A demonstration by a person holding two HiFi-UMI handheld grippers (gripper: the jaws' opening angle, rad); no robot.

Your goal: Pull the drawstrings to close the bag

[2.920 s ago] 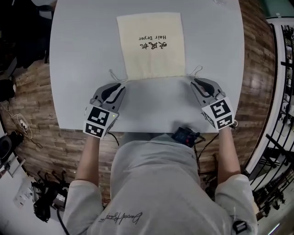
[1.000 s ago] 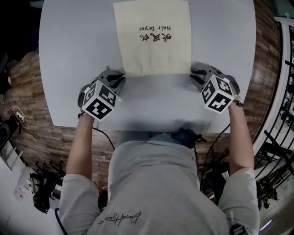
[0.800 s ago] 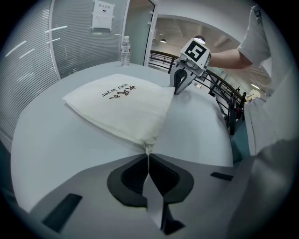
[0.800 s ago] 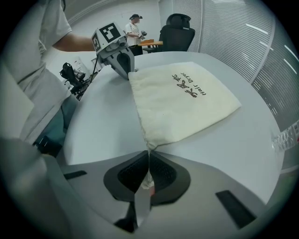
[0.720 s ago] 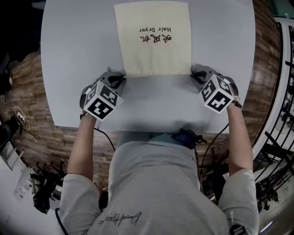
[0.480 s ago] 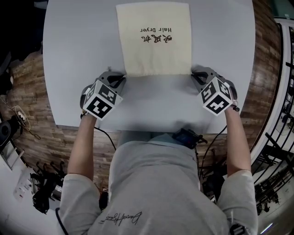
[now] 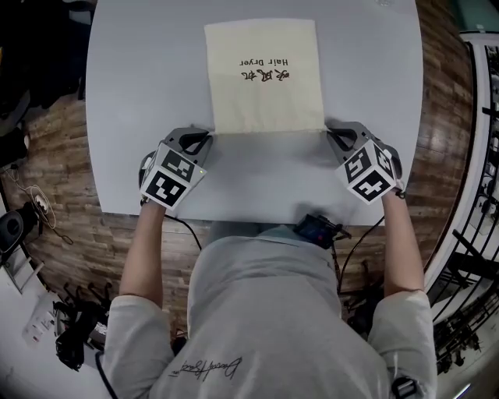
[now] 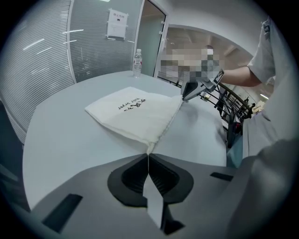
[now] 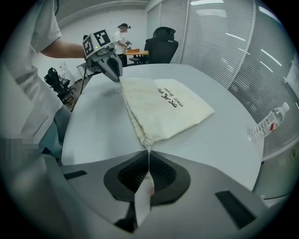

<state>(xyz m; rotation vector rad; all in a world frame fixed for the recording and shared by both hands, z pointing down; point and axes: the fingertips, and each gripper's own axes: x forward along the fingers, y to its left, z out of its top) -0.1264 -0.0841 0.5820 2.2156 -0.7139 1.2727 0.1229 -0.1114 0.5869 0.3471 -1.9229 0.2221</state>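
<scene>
Left gripper (image 7: 204, 135) and right gripper (image 7: 334, 131) flank the drawstring bag (image 7: 265, 74) mouth, jaws clamped on its drawstrings (image 8: 149, 149) (right's just closed), ready to cinch.

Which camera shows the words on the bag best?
The head view: it looks down on the bag, so the black words lie flat, though upside down. Both gripper views catch them small and slanted across the cloth.

A pale grey table (image 7: 125, 117) stands on a wood-plank floor (image 7: 54, 148). Beyond the table are glass walls with slatted blinds (image 8: 42, 51) – one pane bears a paper notice (image 8: 117, 23). A black office chair (image 9: 161, 44) sits past another side of the table, under a ceiling strip light (image 9: 208, 2).
</scene>
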